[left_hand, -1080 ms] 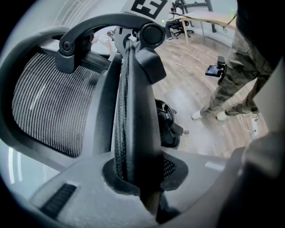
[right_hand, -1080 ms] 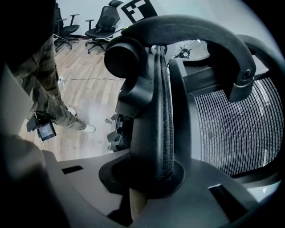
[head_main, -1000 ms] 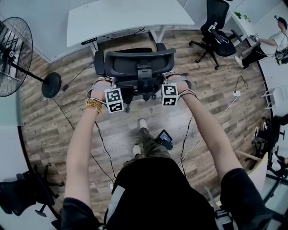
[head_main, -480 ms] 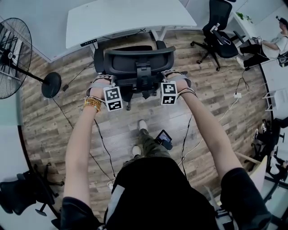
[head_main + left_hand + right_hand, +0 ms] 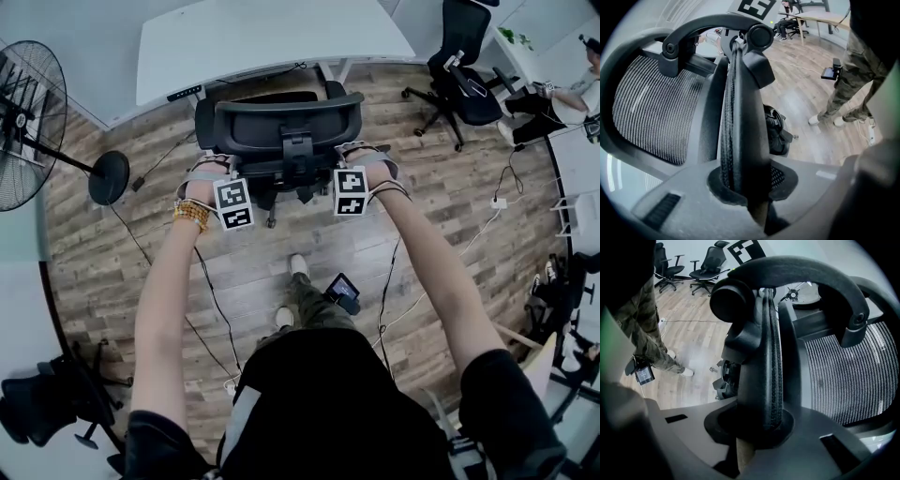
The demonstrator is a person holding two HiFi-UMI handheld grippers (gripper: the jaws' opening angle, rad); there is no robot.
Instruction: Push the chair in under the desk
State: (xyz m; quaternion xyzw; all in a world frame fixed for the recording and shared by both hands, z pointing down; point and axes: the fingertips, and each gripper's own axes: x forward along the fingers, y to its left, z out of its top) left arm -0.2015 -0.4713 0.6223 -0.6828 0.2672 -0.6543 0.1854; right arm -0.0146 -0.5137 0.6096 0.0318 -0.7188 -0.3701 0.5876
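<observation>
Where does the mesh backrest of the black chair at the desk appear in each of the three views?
Head view: mesh backrest at top centre, seen from above.
Left gripper view: on the left side.
Right gripper view: on the right side.
Shared landmark: the person's camouflage trousers.

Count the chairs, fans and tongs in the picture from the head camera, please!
Chairs: 2 for sure, the held chair and the far chair; dark shapes at the edges are too cut off to tell.
Fans: 1, the floor fan.
Tongs: 2, the left tongs and the right tongs, both shut on the held chair.
Total: 5
</observation>
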